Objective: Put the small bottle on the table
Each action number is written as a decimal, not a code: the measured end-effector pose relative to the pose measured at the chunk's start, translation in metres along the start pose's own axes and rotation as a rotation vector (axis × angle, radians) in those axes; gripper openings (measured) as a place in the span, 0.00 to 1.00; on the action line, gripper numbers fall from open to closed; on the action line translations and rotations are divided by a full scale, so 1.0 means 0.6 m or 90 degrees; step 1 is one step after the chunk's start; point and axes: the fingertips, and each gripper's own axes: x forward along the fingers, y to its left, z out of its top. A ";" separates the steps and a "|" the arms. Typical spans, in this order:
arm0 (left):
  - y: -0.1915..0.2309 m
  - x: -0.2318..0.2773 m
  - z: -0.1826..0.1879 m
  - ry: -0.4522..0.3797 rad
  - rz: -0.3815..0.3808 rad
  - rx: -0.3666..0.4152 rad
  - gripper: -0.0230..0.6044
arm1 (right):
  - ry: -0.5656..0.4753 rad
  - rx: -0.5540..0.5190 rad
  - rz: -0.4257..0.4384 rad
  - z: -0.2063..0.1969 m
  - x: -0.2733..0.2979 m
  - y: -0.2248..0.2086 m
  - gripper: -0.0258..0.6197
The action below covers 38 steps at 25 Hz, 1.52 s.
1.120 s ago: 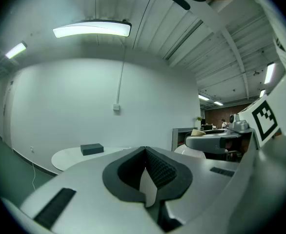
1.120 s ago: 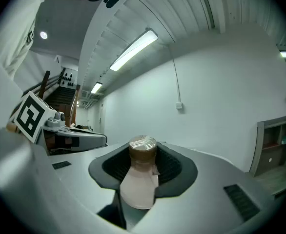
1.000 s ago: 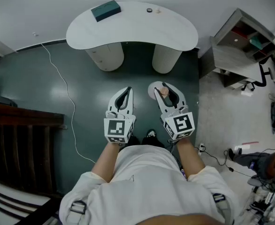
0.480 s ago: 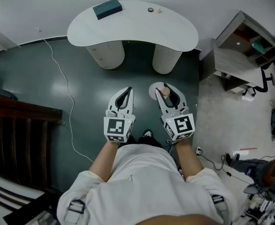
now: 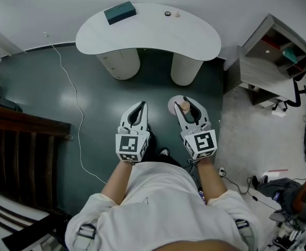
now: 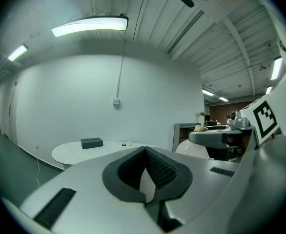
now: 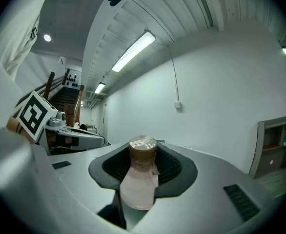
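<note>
A small pale pink bottle (image 7: 139,177) with a brown foil-topped cap stands upright between the jaws of my right gripper (image 7: 142,165), which is shut on it. From the head view the bottle (image 5: 184,107) shows at the tip of the right gripper (image 5: 188,109), held over the dark green floor. My left gripper (image 5: 139,110) is beside it to the left, shut with nothing in it; its pads (image 6: 157,172) meet in the left gripper view. The white kidney-shaped table (image 5: 148,33) stands ahead, well short of both grippers.
On the table lie a dark teal box (image 5: 119,12) and two small items (image 5: 172,14). Two white cylindrical legs (image 5: 120,63) hold it up. A white cable (image 5: 75,109) runs over the floor at left. A grey shelf unit (image 5: 270,56) stands at right, dark stairs (image 5: 17,156) at left.
The view has shifted slightly: both grippers sit a little lower and nearer my body in the head view. The bottle stays gripped in the right gripper.
</note>
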 end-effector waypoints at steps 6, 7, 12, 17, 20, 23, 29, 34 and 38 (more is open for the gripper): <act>0.012 0.059 0.000 0.000 -0.021 -0.002 0.06 | 0.006 0.001 -0.010 -0.005 0.035 -0.027 0.24; 0.015 0.071 0.001 -0.001 -0.024 -0.003 0.06 | 0.009 0.000 -0.011 -0.006 0.042 -0.033 0.24; 0.043 0.141 0.010 -0.002 -0.042 -0.007 0.06 | 0.014 -0.005 -0.020 -0.001 0.100 -0.064 0.24; 0.109 0.224 0.028 0.000 -0.055 -0.006 0.06 | 0.016 0.001 -0.029 0.013 0.194 -0.097 0.24; 0.158 0.270 0.037 0.005 -0.062 -0.003 0.06 | 0.014 0.005 -0.036 0.025 0.257 -0.114 0.24; 0.209 0.308 0.045 0.009 -0.066 -0.001 0.06 | 0.014 0.011 -0.043 0.036 0.319 -0.129 0.24; 0.295 0.369 0.053 0.017 -0.058 -0.002 0.06 | 0.016 0.024 -0.043 0.047 0.420 -0.147 0.24; 0.350 0.407 0.046 0.023 -0.026 -0.021 0.06 | 0.032 0.025 -0.009 0.045 0.493 -0.153 0.24; 0.387 0.447 0.042 0.029 0.013 -0.034 0.06 | 0.036 0.022 0.037 0.046 0.560 -0.173 0.24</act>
